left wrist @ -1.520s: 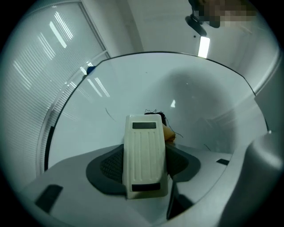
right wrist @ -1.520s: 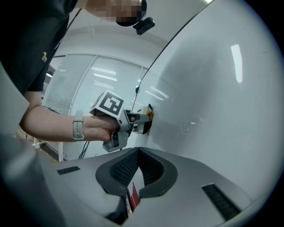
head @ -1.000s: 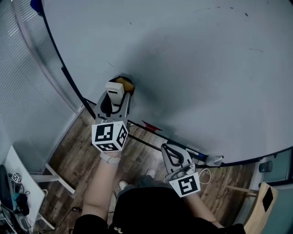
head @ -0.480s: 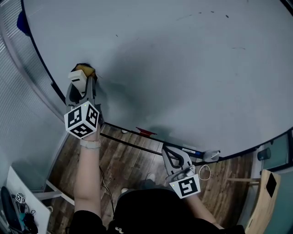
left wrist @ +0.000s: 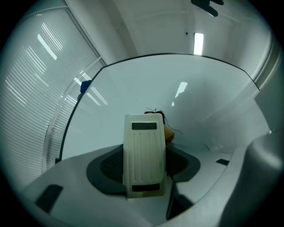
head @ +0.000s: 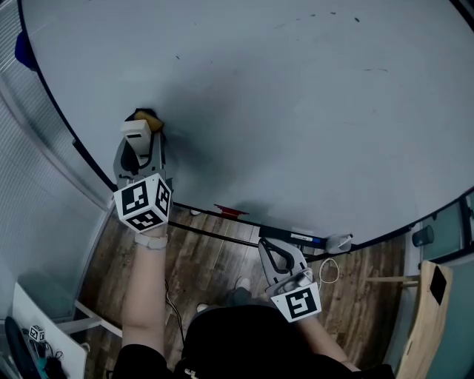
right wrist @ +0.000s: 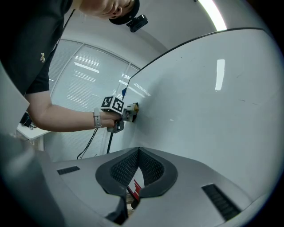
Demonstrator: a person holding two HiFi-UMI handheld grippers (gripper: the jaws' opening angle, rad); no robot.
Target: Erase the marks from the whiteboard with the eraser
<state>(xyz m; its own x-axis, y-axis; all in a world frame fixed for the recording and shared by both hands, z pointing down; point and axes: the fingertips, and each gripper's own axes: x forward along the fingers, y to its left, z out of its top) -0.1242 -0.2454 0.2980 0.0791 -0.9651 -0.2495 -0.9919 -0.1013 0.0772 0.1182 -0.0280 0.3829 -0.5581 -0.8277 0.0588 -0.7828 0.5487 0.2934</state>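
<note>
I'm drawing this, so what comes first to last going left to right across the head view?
Eraser → small red object → marker → wooden frame.

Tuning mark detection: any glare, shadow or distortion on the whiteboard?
Head view: soft shadow across the whiteboard beside the eraser. Left gripper view: ceiling-light glare on the board, fisheye bends its edge. Right gripper view: bright reflected strip, heavy fisheye, dark corners.

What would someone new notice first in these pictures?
The big whiteboard fills the head view, with a few faint marks near its top. The left hand-held gripper holds a cream eraser against the board's lower left, while the right hand-held gripper hangs shut and empty below the board.
</note>
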